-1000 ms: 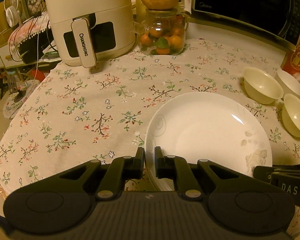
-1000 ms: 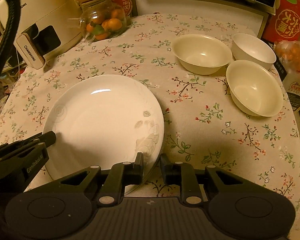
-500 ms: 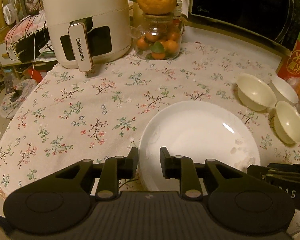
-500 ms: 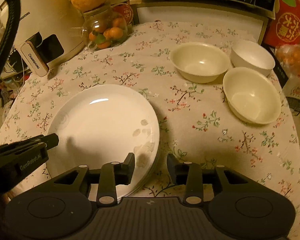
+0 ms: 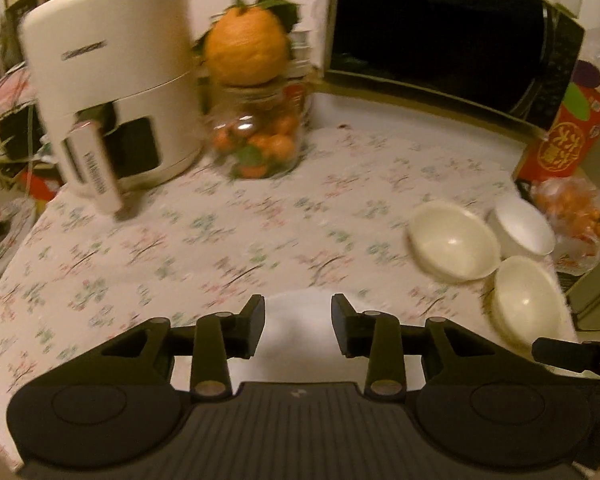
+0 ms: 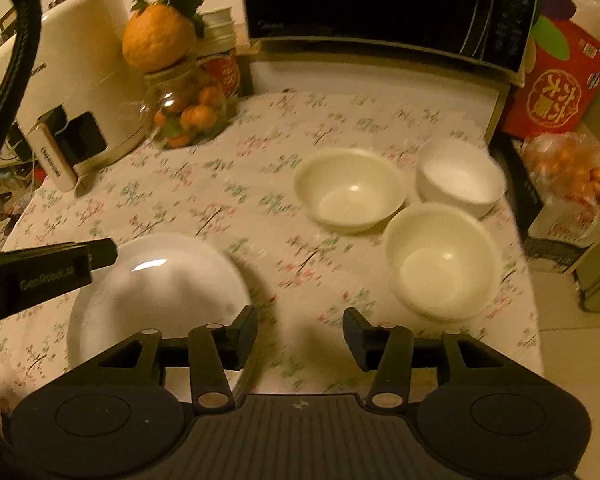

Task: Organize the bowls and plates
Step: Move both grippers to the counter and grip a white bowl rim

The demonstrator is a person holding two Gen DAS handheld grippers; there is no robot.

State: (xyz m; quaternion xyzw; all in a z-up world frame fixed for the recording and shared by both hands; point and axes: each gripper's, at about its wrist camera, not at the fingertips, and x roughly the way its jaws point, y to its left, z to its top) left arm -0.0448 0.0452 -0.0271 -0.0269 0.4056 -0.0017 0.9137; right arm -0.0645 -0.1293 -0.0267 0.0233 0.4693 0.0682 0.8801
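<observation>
Air fryer sitting upper left of the right wrist frame, fruit jar just beside it. Left gripper jaws opening, nothing pinched, hovering over white plate lying lower left on floral tablecloth. Right gripper jaws opening too, empty, over bare cloth beside the plate's rim. Three bowls clustering right of centre, nearly touching. Microwave standing along the top.

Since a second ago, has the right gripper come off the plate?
Yes. The right gripper has pulled back and up off the plate rim; its jaws are opening, empty, over the tablecloth.
</observation>
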